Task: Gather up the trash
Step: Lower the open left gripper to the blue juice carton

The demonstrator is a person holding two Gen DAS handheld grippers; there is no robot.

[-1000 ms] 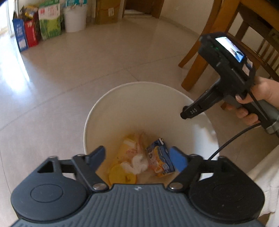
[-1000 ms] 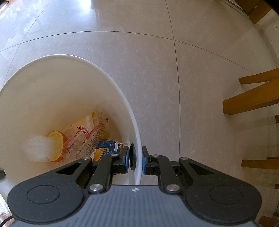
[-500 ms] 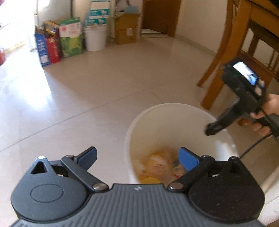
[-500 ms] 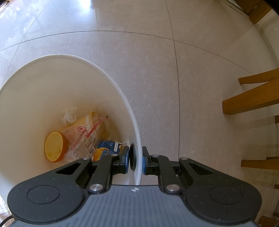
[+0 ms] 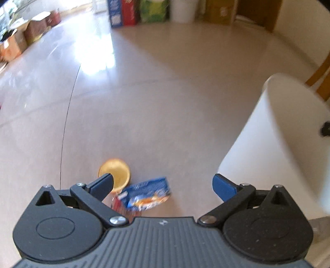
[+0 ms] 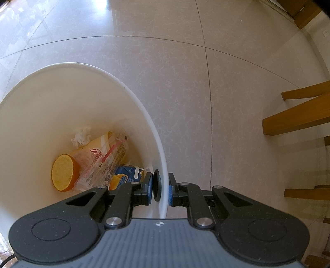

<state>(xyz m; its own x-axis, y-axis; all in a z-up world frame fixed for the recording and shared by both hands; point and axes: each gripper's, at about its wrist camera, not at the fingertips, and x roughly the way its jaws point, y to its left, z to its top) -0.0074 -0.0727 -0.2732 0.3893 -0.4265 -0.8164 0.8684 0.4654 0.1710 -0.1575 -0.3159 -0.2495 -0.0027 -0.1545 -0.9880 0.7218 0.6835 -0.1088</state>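
My left gripper [image 5: 163, 182] is open wide and tilts down over the tiled floor. Below it lie a yellow cup [image 5: 115, 172] on its side and a blue snack packet [image 5: 148, 192], with something red [image 5: 117, 204] beside them. None of it touches the fingers. The white bin [image 5: 268, 134] stands to the right. My right gripper [image 6: 160, 189] points straight down and is shut on the white bin's rim [image 6: 159, 152]. Inside the bin lie a yellow cup [image 6: 64, 173], a clear wrapper [image 6: 103, 160], a blue carton [image 6: 125, 175] and a crumpled tissue [image 6: 81, 137].
Wooden chair legs [image 6: 299, 115] stand right of the bin. Coloured cartons [image 5: 127, 12] and a white bucket [image 5: 183, 10] line the far wall. Cardboard boxes [image 5: 16, 41] sit at the far left.
My left gripper swung left, away from over the bin, and dipped toward the floor, its jaws widening. A tissue dropped into the bin. The right gripper stayed on the rim.
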